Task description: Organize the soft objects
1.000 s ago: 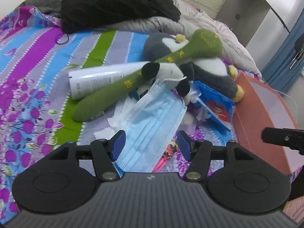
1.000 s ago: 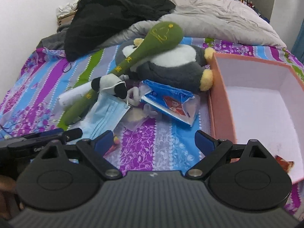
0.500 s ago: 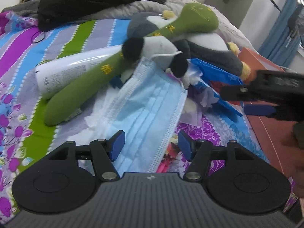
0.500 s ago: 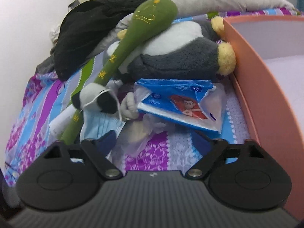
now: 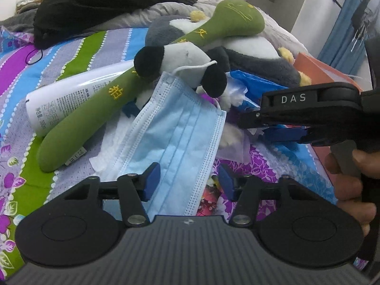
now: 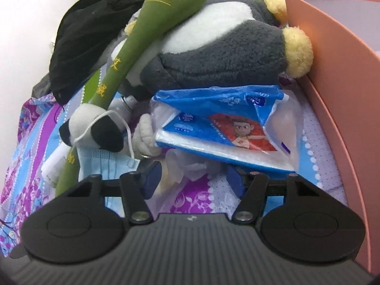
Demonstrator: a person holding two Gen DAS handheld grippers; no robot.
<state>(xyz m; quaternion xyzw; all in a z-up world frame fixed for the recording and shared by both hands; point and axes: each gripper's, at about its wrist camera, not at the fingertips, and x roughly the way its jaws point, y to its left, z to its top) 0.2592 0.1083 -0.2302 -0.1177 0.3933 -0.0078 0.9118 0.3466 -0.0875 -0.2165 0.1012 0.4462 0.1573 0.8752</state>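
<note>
On the bed (image 5: 71, 54), over a purple, blue and green striped sheet, soft things are lying in one heap: a grey penguin plush (image 6: 213, 54) is resting against the wall of the pink box (image 6: 332, 76), a long green plush stick (image 5: 166, 54) is leaning across it, and a small black-and-white plush (image 5: 180, 64) is sitting on the stick with an ear loop of the blue face mask (image 5: 175, 137) hooked over it. A white tube (image 5: 71, 97) is lying beside the stick, touching it. A blue tissue pack (image 6: 220, 128) is lying in front of the penguin, with crumpled white tissue (image 6: 187, 166) under its near edge. The left gripper (image 5: 188, 178) is hovering over the lower end of the mask, fingers (image 5: 152, 178) apart and just closing in, mask between them but pads not pressing. The right gripper (image 6: 193, 180) is sitting low by the tissue pack, fingers (image 6: 152, 180) apart and just narrowing too, crumpled tissue between them, nothing clamped. In the left view the right gripper is coming in from the right edge, held by a hand (image 5: 349, 182). A black garment (image 5: 106, 4) is piled at the back.
</note>
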